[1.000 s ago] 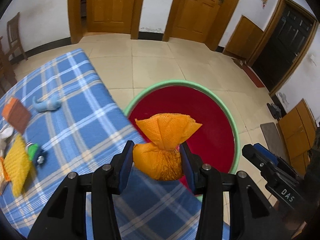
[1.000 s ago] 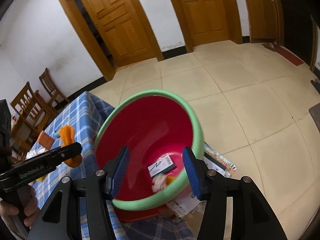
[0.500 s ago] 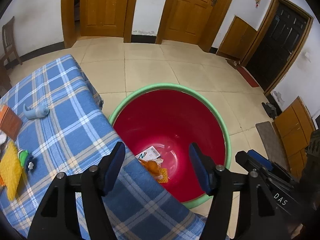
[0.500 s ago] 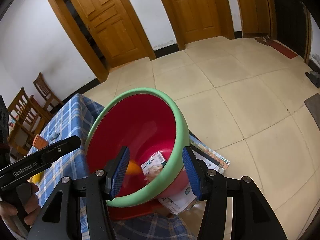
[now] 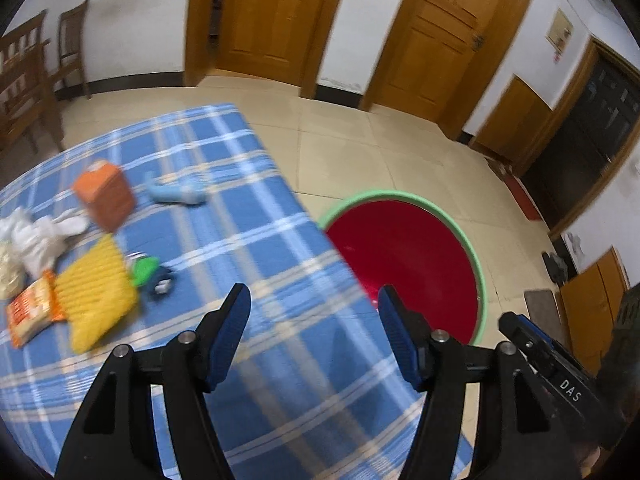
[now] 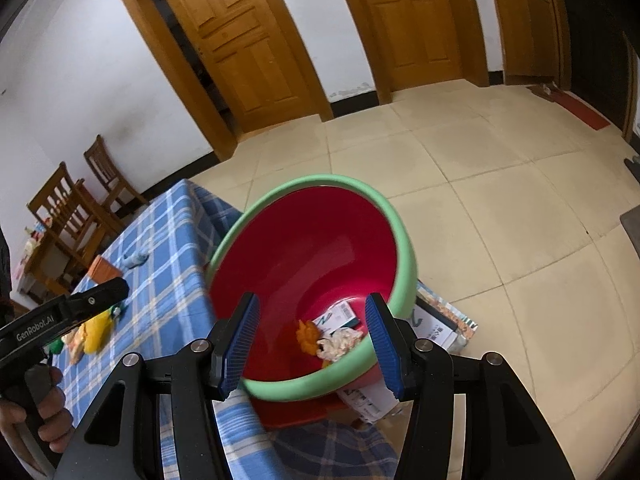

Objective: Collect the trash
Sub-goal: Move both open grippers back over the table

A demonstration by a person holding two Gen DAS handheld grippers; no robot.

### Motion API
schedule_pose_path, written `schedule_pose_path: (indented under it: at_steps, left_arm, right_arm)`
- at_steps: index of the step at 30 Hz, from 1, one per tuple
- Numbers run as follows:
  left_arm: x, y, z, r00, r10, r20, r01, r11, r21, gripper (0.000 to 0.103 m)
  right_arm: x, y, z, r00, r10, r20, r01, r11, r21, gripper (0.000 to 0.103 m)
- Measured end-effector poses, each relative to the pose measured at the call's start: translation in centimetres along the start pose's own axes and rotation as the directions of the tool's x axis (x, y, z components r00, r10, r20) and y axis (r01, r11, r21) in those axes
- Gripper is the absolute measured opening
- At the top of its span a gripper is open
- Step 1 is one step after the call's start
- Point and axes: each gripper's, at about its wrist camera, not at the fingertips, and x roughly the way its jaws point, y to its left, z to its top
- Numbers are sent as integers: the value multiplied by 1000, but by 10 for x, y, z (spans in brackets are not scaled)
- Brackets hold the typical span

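A red basin with a green rim (image 5: 460,232) (image 6: 404,248) stands beside the blue checked table (image 5: 248,208). In the right wrist view an orange wad (image 6: 307,334), a white crumpled paper (image 6: 340,342) and a small carton (image 6: 340,314) lie in it. My left gripper (image 5: 314,332) is open and empty above the table edge. My right gripper (image 6: 312,338) is open and empty over the basin's near rim. On the table lie a yellow pack (image 5: 96,292), an orange box (image 5: 106,194), a light blue scrap (image 5: 178,196), white tissue (image 5: 36,236), a snack packet (image 5: 32,312) and a green item (image 5: 146,272).
Wooden chairs (image 5: 28,80) stand at the far left behind the table. Wooden doors (image 5: 272,20) line the back wall. Printed cartons (image 6: 436,320) lie on the tiled floor under the basin. A dark mat (image 5: 540,308) lies on the floor at right.
My left gripper opened and dropped the orange wad into the basin. It has then swung left, back over the table. The right gripper stayed open at the basin.
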Motion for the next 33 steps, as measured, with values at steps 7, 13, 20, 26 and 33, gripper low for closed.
schedule_pose_path:
  at_steps: [7,13,20,26,33]
  left_arm:
    - [-24,51,-5,997,73,33,-69,993,-91,66]
    - [-41,92,-6,989,134,60,-124,981,-149,66]
    - [-54,141,-7,977,201,73,-182,960,-214,66]
    - [-62,177,-10,965,250,75,-224,940,-258,66]
    - [-60,216,-11,941,333,60,-302,907,-294,66]
  right_arm:
    - [-1,27,-4,1000,27,-12,-27,999,-42,57]
    - [3,53,-5,999,42,-31,-45,995,-94,57]
    - [11,89,-4,997,59,-46,-66,985,-159,57]
    - [25,123,-5,994,84,-73,-97,974,-202,57]
    - [40,161,-9,987,122,-109,-145,959,-242,57]
